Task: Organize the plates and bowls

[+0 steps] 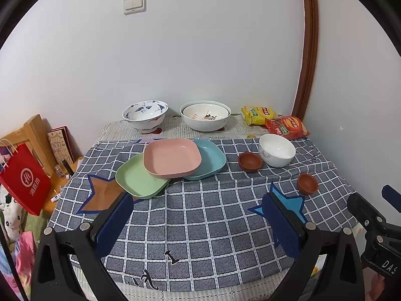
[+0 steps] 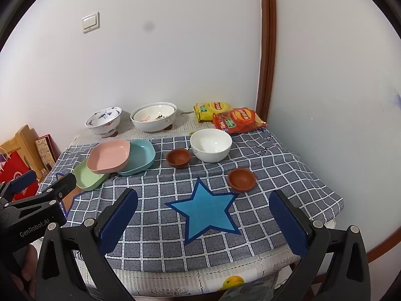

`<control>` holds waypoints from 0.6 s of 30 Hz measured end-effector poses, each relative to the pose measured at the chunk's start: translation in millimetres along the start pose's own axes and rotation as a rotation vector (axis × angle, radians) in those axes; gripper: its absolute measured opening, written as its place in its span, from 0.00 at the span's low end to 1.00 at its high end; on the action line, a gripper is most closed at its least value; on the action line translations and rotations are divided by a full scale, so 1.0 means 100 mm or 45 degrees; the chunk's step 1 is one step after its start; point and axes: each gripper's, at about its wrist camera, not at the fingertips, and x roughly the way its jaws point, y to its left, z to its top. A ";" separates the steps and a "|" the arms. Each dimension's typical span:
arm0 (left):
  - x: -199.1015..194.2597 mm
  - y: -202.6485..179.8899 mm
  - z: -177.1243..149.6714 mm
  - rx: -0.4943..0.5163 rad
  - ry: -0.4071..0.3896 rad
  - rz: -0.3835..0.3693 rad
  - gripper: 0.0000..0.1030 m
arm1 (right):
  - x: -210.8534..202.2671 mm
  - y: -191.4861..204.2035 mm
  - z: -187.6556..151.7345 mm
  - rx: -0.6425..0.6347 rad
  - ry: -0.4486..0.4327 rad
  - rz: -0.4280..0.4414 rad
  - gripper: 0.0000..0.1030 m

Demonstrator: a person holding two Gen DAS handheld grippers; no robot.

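A pink plate (image 1: 172, 157) (image 2: 109, 155) lies across a green plate (image 1: 136, 180) (image 2: 87, 176) and a teal plate (image 1: 211, 159) (image 2: 140, 156) on the checked cloth. To their right stand a white bowl (image 1: 277, 150) (image 2: 211, 148) and two small brown bowls (image 1: 249, 161) (image 1: 307, 183) (image 2: 178, 158) (image 2: 241, 179). At the back stand a blue-patterned bowl (image 1: 144, 116) (image 2: 104, 121) and two nested white bowls (image 1: 205, 115) (image 2: 153, 116). My left gripper (image 1: 198, 205) and right gripper (image 2: 204, 204) are open and empty, above the table's front, short of all dishes.
Yellow and red snack packets (image 1: 287, 124) (image 2: 238, 120) lie at the back right corner against the wall. A red paper bag (image 1: 23, 178) and wooden rack (image 1: 32, 130) stand left of the table. The table edge (image 2: 200, 279) runs just below the grippers.
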 end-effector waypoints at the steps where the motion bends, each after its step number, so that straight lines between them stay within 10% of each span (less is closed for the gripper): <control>1: 0.00 0.00 0.00 -0.001 0.000 -0.003 1.00 | 0.00 0.00 0.00 0.001 0.000 0.000 1.00; 18: -0.01 0.01 0.00 0.000 -0.005 -0.001 1.00 | -0.02 0.00 -0.02 0.002 -0.006 0.012 1.00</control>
